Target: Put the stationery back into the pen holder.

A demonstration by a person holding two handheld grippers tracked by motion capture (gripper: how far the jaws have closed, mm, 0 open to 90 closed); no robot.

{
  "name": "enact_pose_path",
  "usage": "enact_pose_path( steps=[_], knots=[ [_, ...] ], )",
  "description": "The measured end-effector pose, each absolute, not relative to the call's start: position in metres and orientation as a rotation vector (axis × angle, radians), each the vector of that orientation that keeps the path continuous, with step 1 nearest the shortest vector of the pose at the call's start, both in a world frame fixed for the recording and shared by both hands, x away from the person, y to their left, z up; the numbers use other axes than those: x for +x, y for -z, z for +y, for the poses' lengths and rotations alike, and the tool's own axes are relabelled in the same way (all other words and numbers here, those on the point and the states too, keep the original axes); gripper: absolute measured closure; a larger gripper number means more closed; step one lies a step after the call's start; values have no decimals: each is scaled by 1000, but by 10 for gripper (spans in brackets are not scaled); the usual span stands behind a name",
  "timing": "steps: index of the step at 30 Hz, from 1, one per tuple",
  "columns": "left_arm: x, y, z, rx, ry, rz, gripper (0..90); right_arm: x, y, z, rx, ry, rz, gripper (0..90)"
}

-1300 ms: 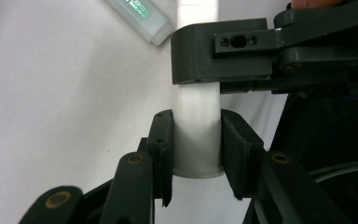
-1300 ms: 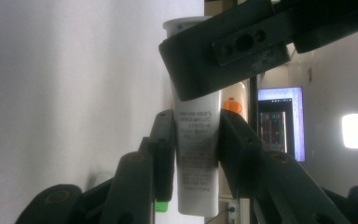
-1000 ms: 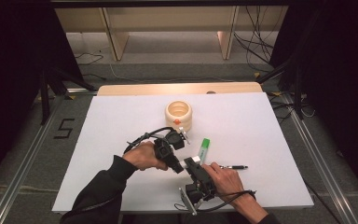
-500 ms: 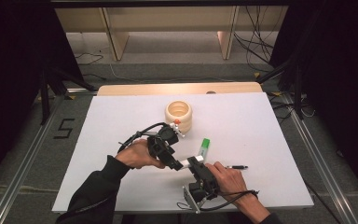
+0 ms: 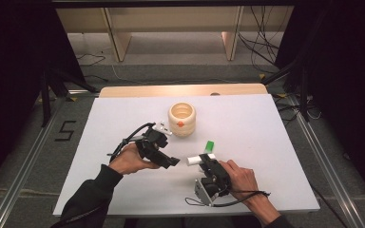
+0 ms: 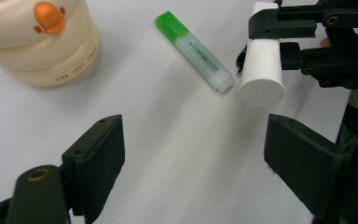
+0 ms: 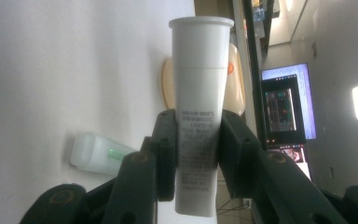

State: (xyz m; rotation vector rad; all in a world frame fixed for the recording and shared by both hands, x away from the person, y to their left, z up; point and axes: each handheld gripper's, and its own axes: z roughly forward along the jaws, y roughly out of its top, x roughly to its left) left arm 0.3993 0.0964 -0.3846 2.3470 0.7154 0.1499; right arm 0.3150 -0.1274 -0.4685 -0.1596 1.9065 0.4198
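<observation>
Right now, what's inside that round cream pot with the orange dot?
The cream pot stands open at the top, but the high view shows just its ringed rim and a shadowed hollow. Nothing sticks out above the rim. Its bottom is hidden by its own wall, so I cannot tell whether anything lies inside.

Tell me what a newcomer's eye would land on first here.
The white tube stands out, clamped in the right gripper at the white table's near edge. The left gripper faces it, its fingers just opened and empty. Behind them lie a green highlighter and a cream ribbed pot.
</observation>
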Motion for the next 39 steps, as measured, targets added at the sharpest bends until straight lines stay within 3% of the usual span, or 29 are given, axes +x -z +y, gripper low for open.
enact_pose_path(
  steps=[39],
  knots=[
    [359,415,148,1944,-405,731,181,337,446,-144,175,-713,2021,697]
  ],
)
